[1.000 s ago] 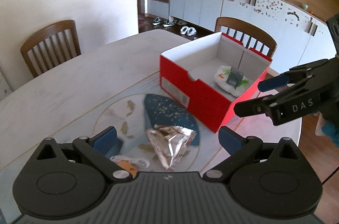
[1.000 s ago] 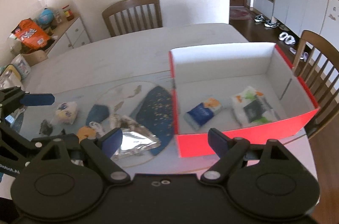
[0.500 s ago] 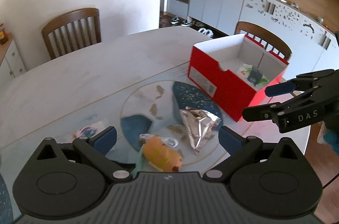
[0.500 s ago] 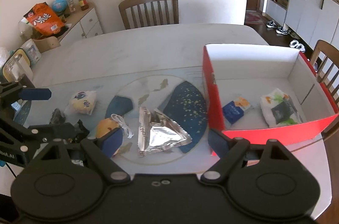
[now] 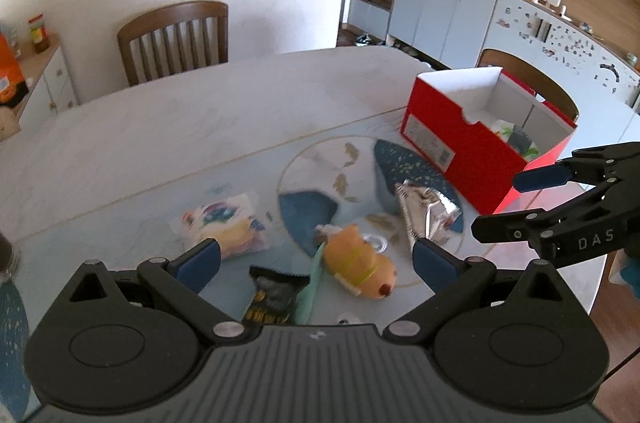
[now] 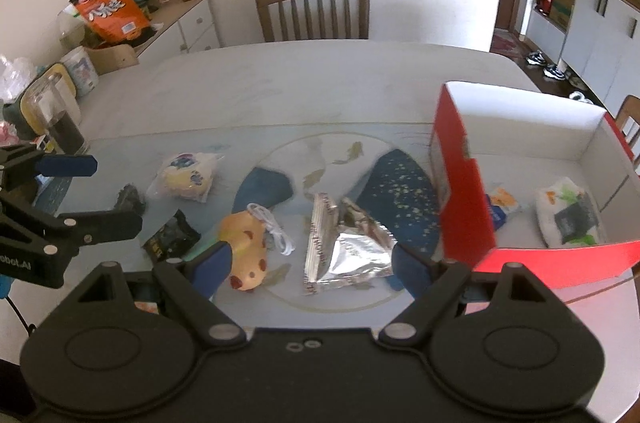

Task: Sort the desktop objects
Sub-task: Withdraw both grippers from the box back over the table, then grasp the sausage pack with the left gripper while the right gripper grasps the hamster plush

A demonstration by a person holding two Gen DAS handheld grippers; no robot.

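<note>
A red box (image 5: 472, 143) (image 6: 464, 207) with a white inside stands at the table's right. It holds a white-green packet (image 6: 570, 217) and a blue-orange packet (image 6: 498, 209). On the mat lie a silver foil packet (image 5: 424, 213) (image 6: 344, 247), an orange plush toy (image 5: 358, 267) (image 6: 246, 249), a black snack packet (image 5: 272, 297) (image 6: 170, 237) and a clear-wrapped yellow toy (image 5: 224, 225) (image 6: 186, 177). My left gripper (image 5: 316, 261) is open and empty above the plush toy. My right gripper (image 6: 310, 265) is open and empty above the foil packet.
Wooden chairs (image 5: 176, 39) stand at the table's far side and behind the box (image 5: 528, 83). A sideboard with snack bags (image 6: 110, 11) is at the left. A clear canister (image 6: 56, 121) stands at the table's left edge. White cabinets line the right wall.
Both grippers have drawn back and swung left, away from the box. The plush toy, black packet and wrapped toy have come into the left wrist view. Both stay open.
</note>
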